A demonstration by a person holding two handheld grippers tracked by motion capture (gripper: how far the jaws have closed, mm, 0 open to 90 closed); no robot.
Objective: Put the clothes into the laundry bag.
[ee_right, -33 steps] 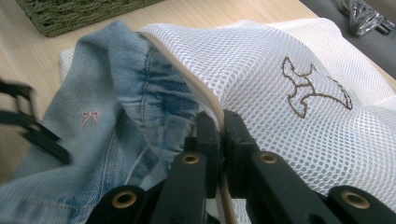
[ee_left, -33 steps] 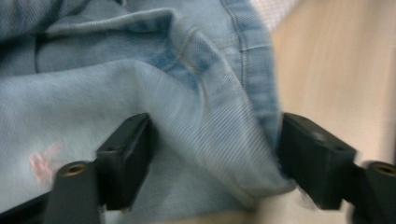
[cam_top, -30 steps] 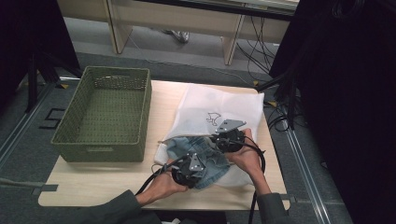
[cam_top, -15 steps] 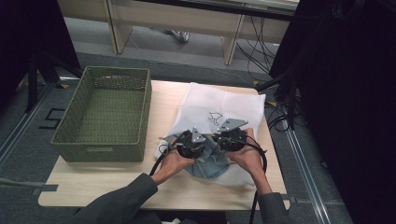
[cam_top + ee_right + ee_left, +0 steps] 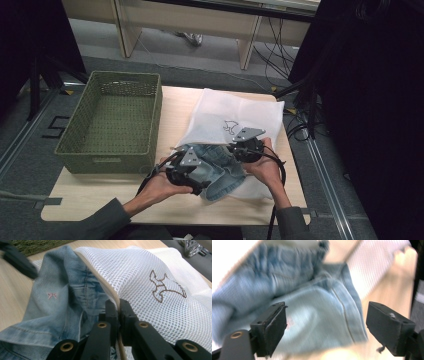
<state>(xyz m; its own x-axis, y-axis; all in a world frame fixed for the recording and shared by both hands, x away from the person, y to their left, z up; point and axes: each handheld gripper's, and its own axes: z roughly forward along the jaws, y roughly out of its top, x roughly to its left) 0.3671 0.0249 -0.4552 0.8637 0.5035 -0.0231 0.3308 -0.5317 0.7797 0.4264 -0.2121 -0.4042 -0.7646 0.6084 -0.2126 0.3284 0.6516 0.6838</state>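
Note:
A white mesh laundry bag (image 5: 240, 112) with a small brown emblem lies on the wooden table (image 5: 100, 200). A light-blue denim garment (image 5: 222, 172) sticks out of the bag's near opening. My right gripper (image 5: 118, 306) is shut on the bag's beige zip edge (image 5: 105, 282) and holds it up over the denim (image 5: 55, 302). In the high view the right gripper (image 5: 246, 147) sits at the bag's mouth. My left gripper (image 5: 325, 312) is open just short of the denim (image 5: 317, 302), nothing between its jaws. Seen from above, the left gripper (image 5: 192, 172) rests at the garment's left side.
A green woven basket (image 5: 107, 162) stands at the table's left, close to my left hand. Bare wood lies along the front edge. Desk legs and cables stand on the floor beyond the table.
My left gripper pushed forward against the denim toward the bag's mouth, then drew back to the left. The right gripper has kept its hold on the bag's edge.

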